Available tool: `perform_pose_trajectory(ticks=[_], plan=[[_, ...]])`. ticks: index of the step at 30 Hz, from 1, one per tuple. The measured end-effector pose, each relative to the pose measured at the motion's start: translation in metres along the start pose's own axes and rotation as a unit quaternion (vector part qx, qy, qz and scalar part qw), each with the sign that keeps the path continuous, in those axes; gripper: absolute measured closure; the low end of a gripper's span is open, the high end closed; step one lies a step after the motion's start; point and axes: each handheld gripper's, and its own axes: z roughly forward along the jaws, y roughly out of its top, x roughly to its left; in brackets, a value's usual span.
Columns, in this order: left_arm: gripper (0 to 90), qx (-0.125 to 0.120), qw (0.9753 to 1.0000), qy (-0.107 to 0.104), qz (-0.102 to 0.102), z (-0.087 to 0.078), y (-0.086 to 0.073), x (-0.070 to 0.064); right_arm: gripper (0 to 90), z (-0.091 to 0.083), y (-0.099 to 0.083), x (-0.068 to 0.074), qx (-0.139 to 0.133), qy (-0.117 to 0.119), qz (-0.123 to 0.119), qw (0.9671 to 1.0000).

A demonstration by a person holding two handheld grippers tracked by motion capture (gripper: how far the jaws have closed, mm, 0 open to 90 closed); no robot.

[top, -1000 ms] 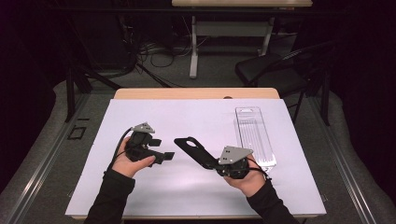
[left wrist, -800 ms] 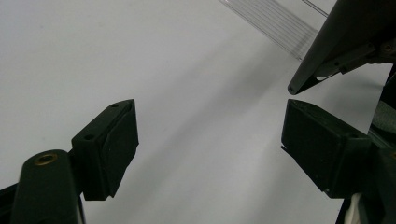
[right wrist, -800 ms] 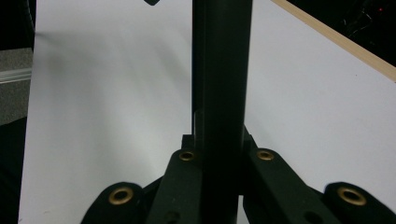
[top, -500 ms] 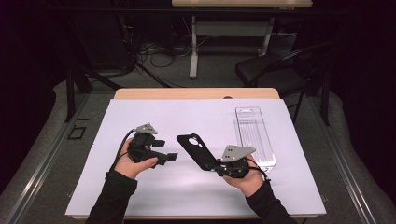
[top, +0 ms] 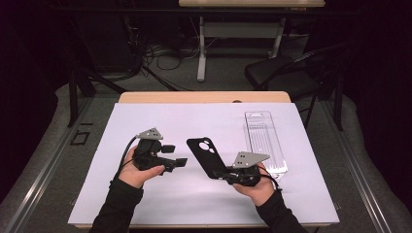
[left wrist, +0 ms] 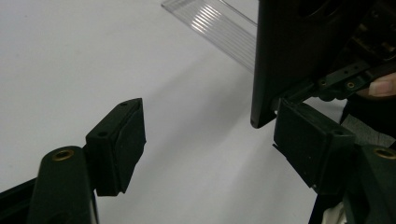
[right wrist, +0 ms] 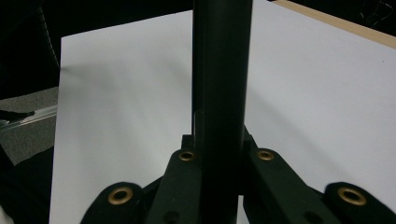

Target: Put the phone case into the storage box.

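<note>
The right gripper (top: 227,174), jaws clamped on its lower end, holds the black phone case (top: 207,157) tilted above the white table (top: 291,194), while the left gripper (top: 177,156) waits wide open and empty beside this light, probably flexible, smooth shell, best pinched at an edge.

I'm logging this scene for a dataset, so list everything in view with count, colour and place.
phone case: 1, black, held up off the table in the right gripper's jaws
plastic tray: 1, clear, on the white sheet at far right
white sheet: 1, covering the table
table: 1, wooden edge showing at the far side
chair: 1, black, on the floor beyond the table
left gripper: 1, black, jaws open, left of the case
right gripper: 1, black, shut on the case
</note>
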Motion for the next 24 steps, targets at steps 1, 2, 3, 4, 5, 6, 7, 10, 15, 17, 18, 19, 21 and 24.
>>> perform_pose_trajectory(ticks=[1,2,3,4,5,6,7,10,15,17,18,19,21,24], plan=[[27.2,-0.001,1.0000,0.000,0.000,0.000,0.000,-0.001,87.6,0.000,0.000,0.000,-0.001,0.001,0.001,1.0000],[27.6,-0.002,1.0000,0.000,0.002,0.000,0.000,-0.002,87.6,0.000,-0.001,0.000,-0.003,0.002,0.003,1.0000],[28.5,-0.003,1.0000,0.000,0.003,0.000,0.000,-0.002,87.5,0.001,-0.001,0.001,-0.003,0.003,0.004,1.0000],[30.0,-0.004,1.0000,0.002,0.003,0.000,0.000,-0.003,87.5,0.001,-0.001,0.001,-0.003,0.003,0.003,1.0000],[32.1,-0.006,1.0000,0.003,0.002,0.000,0.000,-0.003,87.5,0.002,-0.001,0.002,-0.004,0.004,0.003,1.0000],[32.9,-0.007,1.0000,0.003,-0.002,0.001,0.000,-0.003,87.5,0.002,-0.001,0.002,-0.006,0.005,0.004,1.0000],[33.9,-0.009,1.0000,0.003,-0.003,0.001,0.000,-0.003,87.5,0.002,-0.001,0.003,-0.004,0.005,0.005,1.0000],[37.5,-0.009,1.0000,-0.001,-0.003,0.001,0.000,-0.004,87.5,0.003,-0.001,0.004,-0.007,0.008,0.008,0.9999],[39.5,-0.005,1.0000,-0.008,0.001,0.003,0.000,-0.008,87.5,0.003,-0.002,0.005,-0.013,0.009,0.014,0.9998],[43.0,-0.007,0.9999,-0.015,-0.001,0.003,0.001,-0.009,87.5,0.004,-0.002,0.005,-0.014,0.008,0.015,0.9998],[43.1,-0.007,0.9998,-0.017,0.000,0.004,0.001,-0.009,87.5,0.005,-0.003,0.006,-0.017,0.011,0.018,0.9996],[43.2,-0.007,0.9998,-0.018,0.000,0.004,0.001,-0.010,87.5,0.005,-0.003,0.006,-0.017,0.013,0.020,0.9996],[43.7,-0.008,0.9996,-0.025,-0.001,0.005,0.001,-0.011,87.5,0.006,-0.005,0.006,-0.015,0.014,0.021,0.9996],[43.8,-0.009,0.9993,-0.036,0.002,0.007,0.001,-0.012,87.5,0.007,-0.005,0.006,-0.015,0.018,0.022,0.9995]])
